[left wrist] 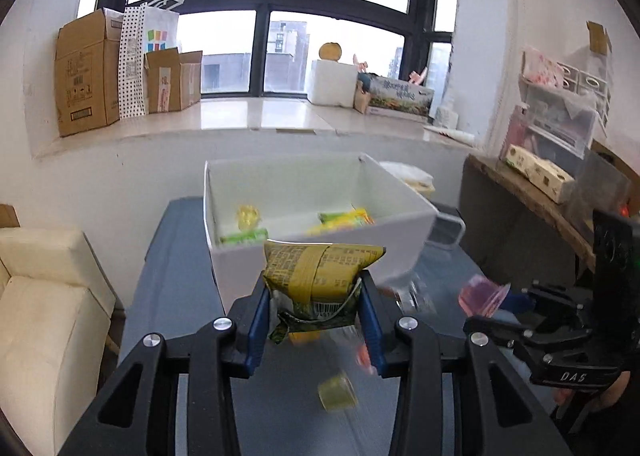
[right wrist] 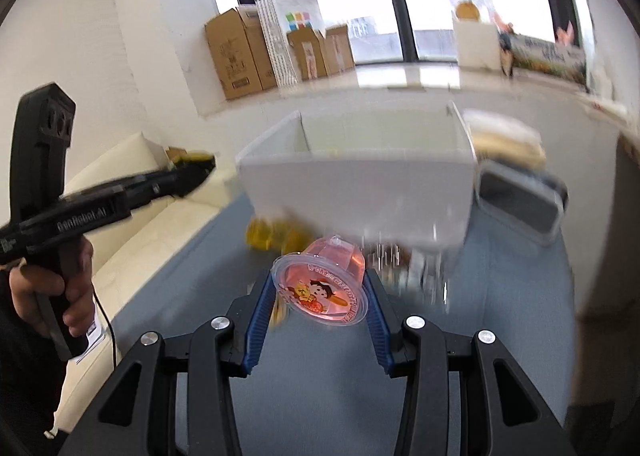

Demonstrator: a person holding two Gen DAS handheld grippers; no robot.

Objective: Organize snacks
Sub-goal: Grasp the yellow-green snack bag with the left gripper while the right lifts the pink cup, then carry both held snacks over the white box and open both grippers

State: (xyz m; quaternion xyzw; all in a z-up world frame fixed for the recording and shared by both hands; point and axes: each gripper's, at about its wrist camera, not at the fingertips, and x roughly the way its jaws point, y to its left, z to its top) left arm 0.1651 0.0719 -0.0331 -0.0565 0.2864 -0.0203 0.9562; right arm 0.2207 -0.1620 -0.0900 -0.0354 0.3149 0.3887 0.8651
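My left gripper (left wrist: 316,296) is shut on a yellow-green snack packet (left wrist: 320,272) and holds it above the table just before the white bin (left wrist: 320,240). Inside the bin lie a yellow jelly cup (left wrist: 248,216) and green and yellow packets (left wrist: 344,218). My right gripper (right wrist: 320,292) is shut on a pink jelly cup (right wrist: 324,288) with a cartoon lid, raised in front of the white bin (right wrist: 360,192). That pink cup also shows in the left wrist view (left wrist: 482,294). The left gripper shows in the right wrist view (right wrist: 192,170), blurred, with the yellow packet.
A yellow jelly cup (left wrist: 338,392) and blurred clear wrappers (left wrist: 412,292) lie on the blue-grey table (left wrist: 168,296). Yellow cups (right wrist: 276,236) lie in front of the bin. A lidded grey container (right wrist: 520,204) stands right of the bin. A cream sofa (left wrist: 44,296) is left; a wooden shelf (left wrist: 532,192) is right.
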